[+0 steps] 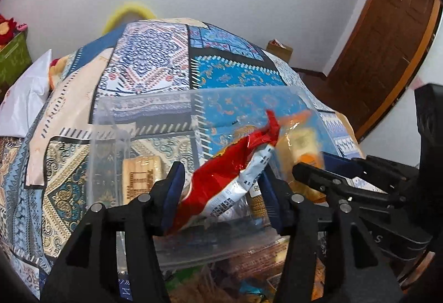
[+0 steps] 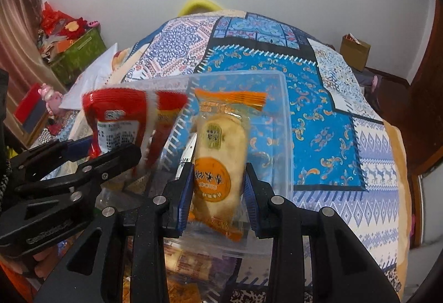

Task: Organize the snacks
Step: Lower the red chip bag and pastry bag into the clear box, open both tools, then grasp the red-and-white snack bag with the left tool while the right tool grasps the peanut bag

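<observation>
Risk at left: red snack packet (image 1: pixel 227 173) pinched only near its lower end between the blue pads of the left gripper (image 1: pixel 221 192), upper end flopping toward 1 o'clock. Possible slip or swing during lowering, caused by glossy film and a short bite. Possible snag of the loose top on the clear plastic container (image 1: pixel 116 137) rim.

Left gripper state: narrowed onto the red snack packet, both pads touching it. Packet position: directly between the fingers, extending from 6 o'clock toward 1 o'clock, above the container opening. Inside the container, a tan wrapped biscuit (image 1: pixel 141 173) at 9 o'clock of the left gripper, low on the floor.

Risk at centre: both grippers close together over one container; right gripper visible at 3 o'clock in the left wrist view, just beside the red packet. Possible collision of fingers or packets on simultaneous release.

Right gripper (image 2: pixel 218 192) state: closed on the orange rice cracker packet (image 2: pixel 218 148), pads touching both long edges at its lower half. Packet upright, running from 6 toward 12 o'clock, over the container. Possible crushing of the brittle cracker from excess squeeze.

Patterned bedspread (image 2: pixel 332 120) beneath the container; soft support, possible tipping under downward pressure.
</observation>
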Available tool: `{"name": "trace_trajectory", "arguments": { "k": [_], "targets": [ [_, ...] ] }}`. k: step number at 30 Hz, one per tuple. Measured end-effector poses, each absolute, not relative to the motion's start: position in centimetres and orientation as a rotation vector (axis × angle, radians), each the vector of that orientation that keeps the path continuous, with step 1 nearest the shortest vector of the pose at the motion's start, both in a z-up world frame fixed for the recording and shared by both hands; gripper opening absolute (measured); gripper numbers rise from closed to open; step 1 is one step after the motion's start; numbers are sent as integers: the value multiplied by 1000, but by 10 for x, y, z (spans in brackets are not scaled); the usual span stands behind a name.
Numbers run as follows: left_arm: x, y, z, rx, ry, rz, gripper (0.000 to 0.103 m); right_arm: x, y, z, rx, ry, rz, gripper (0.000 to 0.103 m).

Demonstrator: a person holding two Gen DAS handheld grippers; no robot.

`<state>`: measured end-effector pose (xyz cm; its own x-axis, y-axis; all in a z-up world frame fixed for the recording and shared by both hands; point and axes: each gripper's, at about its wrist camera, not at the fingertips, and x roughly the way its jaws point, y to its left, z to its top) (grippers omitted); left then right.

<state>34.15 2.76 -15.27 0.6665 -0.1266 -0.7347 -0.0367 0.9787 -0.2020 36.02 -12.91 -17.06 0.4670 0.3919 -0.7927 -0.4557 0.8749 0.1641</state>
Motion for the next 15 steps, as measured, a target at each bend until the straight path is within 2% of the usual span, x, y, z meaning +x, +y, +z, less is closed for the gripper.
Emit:
{"name": "trace_trajectory", "arguments": {
  "k": [3, 4, 6, 8, 15],
  "targets": [
    [335, 32, -146, -211, 830, -46, 54, 358, -133, -165, -68, 941, 506, 50],
    [332, 34, -143, -212, 825, -47, 54, 356, -135, -162, -62, 929, 505, 52],
    [324, 37, -134, -210, 808, -44, 54, 353, -138, -156, -44, 920, 513, 52],
    [312, 43, -123, -210, 782, -29, 62, 347, -141, -148, -27, 905, 524, 52],
    [272, 63, -95, -188, 732, 21, 63, 314, -140, -121, -94, 822, 501, 52]
  ]
}}
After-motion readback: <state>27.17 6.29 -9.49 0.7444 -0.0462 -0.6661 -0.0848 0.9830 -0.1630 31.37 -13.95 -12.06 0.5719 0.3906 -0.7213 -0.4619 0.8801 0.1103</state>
